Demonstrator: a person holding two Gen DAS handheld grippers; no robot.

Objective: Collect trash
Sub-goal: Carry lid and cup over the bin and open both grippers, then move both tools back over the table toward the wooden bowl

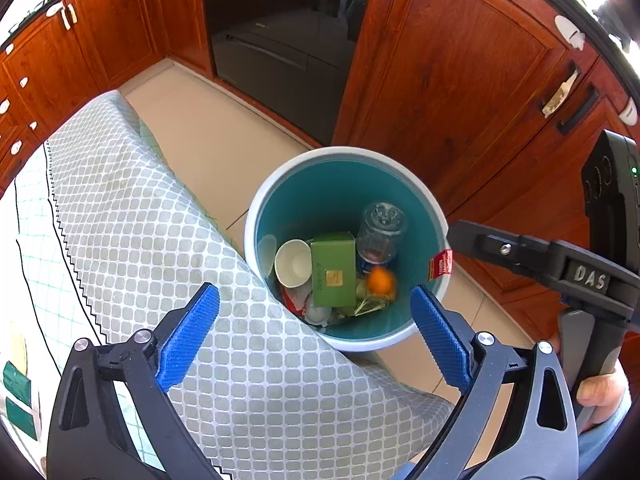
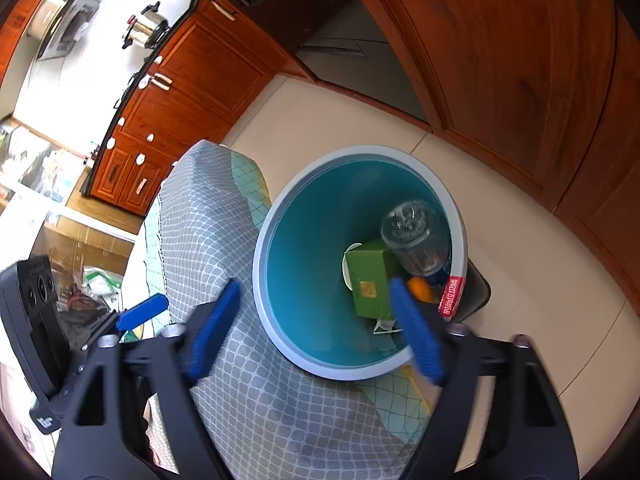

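Note:
A round bin with a white rim [image 1: 344,152] [image 2: 360,151] and a teal inside stands on the floor against the table's edge. In it lie a green box [image 1: 334,268] [image 2: 370,280], a white paper cup [image 1: 294,262], a clear plastic cup [image 1: 380,232] [image 2: 416,240] and a blurred orange piece [image 1: 380,280] [image 2: 420,288]. A red packet [image 1: 440,265] [image 2: 452,296] is at the bin's right rim, just off one finger [image 1: 500,246] of my right gripper. My left gripper [image 1: 316,336] hangs open over the bin's near side, nothing between its pads. My right gripper [image 2: 314,332] is open too, above the bin.
A table under a grey checked cloth [image 1: 160,220] [image 2: 224,240] presses against the bin on the left. Red-brown wooden cabinets [image 1: 460,80] and a black oven [image 1: 280,40] stand behind the bin. Beige floor tiles [image 1: 208,128] run between them.

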